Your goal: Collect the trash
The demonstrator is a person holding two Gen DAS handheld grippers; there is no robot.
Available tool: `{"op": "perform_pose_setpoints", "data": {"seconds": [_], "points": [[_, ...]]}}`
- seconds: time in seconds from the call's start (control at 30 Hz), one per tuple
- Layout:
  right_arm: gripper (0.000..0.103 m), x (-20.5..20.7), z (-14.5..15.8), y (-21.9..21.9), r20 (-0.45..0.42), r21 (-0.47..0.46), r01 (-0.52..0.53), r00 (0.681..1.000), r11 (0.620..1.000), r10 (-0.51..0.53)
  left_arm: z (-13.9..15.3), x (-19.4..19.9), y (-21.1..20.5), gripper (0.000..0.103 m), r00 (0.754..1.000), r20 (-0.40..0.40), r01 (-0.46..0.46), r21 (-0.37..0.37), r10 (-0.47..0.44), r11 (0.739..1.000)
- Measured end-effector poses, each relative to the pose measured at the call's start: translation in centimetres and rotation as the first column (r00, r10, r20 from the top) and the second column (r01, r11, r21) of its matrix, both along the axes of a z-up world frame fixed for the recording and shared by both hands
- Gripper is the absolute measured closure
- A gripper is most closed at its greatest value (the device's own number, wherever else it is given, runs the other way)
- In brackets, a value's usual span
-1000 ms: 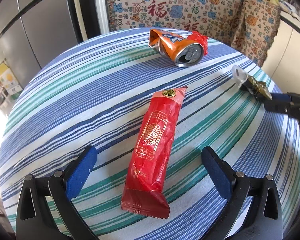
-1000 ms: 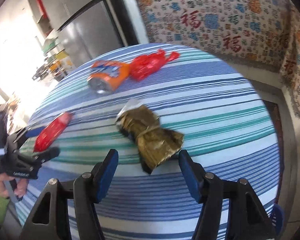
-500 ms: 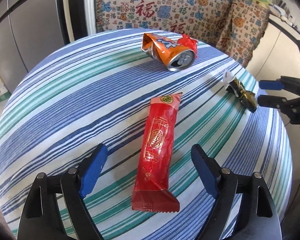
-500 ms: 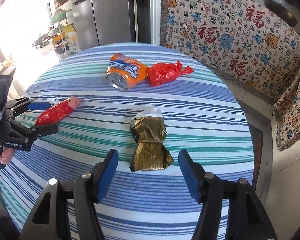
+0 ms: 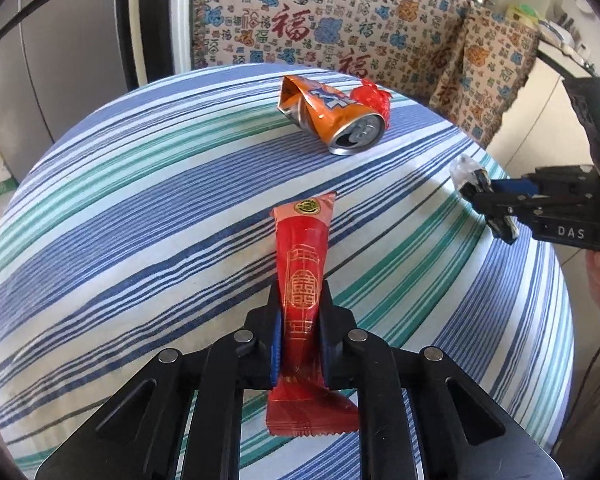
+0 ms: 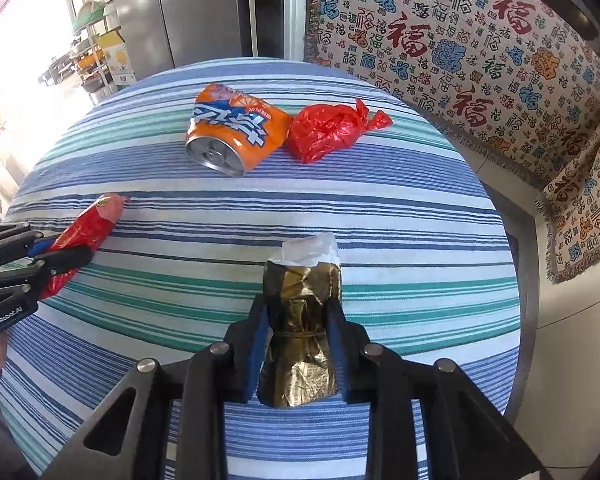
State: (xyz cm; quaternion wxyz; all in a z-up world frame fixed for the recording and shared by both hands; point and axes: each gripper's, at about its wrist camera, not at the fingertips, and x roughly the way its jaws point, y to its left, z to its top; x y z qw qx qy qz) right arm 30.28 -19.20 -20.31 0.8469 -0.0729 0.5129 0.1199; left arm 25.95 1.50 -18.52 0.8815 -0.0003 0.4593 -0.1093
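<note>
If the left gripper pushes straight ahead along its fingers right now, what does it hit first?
Beyond the red wrapper that the left gripper is clamped on, it would probably meet the striped tablecloth first, since it points steeply down. The crushed orange can lies farther off.

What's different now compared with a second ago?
Both grippers went from wide open to clamped. The left gripper pinches the red wrapper; the right gripper's fingers are closing on the gold foil packet. The crushed orange can and red bag stayed put.

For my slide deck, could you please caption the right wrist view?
Right hand-held gripper closing on a gold foil wrapper; crushed orange can beyond.
</note>
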Motion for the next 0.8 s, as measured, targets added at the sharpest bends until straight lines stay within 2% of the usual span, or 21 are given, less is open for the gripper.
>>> {"op": "perform_pose_setpoints", "data": {"seconds": [0.2,0.33,0.5,0.8], "points": [[0.074,-3.0,1.0,-2.6,0.000,0.083,0.045,0.999,0.996,-0.045,0.4,-0.9,-0.6,0.093,1.000,0.010,0.004,-0.081,-0.003,0.997],[0.074,-5.3,1.3,-4.6,0.008,0.103,0.073,0.997,0.992,-0.075,1.0,-2.4,-2.9,0.093,1.000,0.011,0.022,-0.107,-0.021,0.994],[0.074,-8.6,2.1,-6.7,0.046,0.088,0.081,0.995,0.993,-0.085,2.3,-4.3,-7.3,0.094,0.995,0.035,0.094,-0.081,-0.092,0.992],[0.074,-13.2,4.0,-12.3,0.133,0.040,0.148,0.979,0.988,-0.152,3.1,-5.9,-15.6,0.095,0.985,0.034,0.169,-0.085,-0.167,0.982]]}}
